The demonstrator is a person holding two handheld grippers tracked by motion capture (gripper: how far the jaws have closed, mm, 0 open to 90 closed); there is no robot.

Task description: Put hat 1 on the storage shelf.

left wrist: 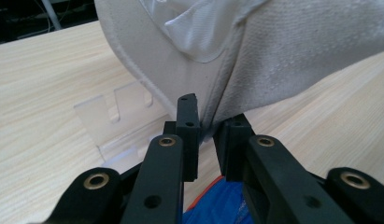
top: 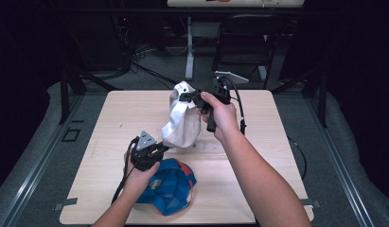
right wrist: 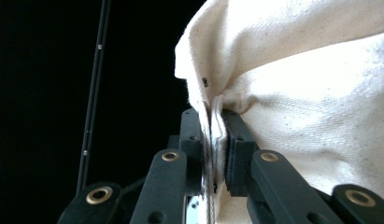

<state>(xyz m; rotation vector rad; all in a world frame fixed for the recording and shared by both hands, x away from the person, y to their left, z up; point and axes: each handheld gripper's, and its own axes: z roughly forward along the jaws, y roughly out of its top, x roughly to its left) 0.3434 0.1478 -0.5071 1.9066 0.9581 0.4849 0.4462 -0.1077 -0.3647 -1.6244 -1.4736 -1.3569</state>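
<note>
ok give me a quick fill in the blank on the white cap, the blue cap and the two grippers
1. The left gripper is shut on the ____ of the white fabric cap.
2. The right gripper pinches that cap at its ____ end.
3. The blue and orange cap lies on the light wooden ____.
4. A clear plastic stand sits under the ____ cap.

Missing words: lower edge; upper; table; white

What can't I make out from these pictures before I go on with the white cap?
- Blue cap: in the high view the left forearm covers its near side; in the left gripper view the left tongs hide most of it.
- White cap: its far side faces away in the high view; both gripper views crop it.
- Clear slotted stand: its right part sits behind the white cap.
</note>
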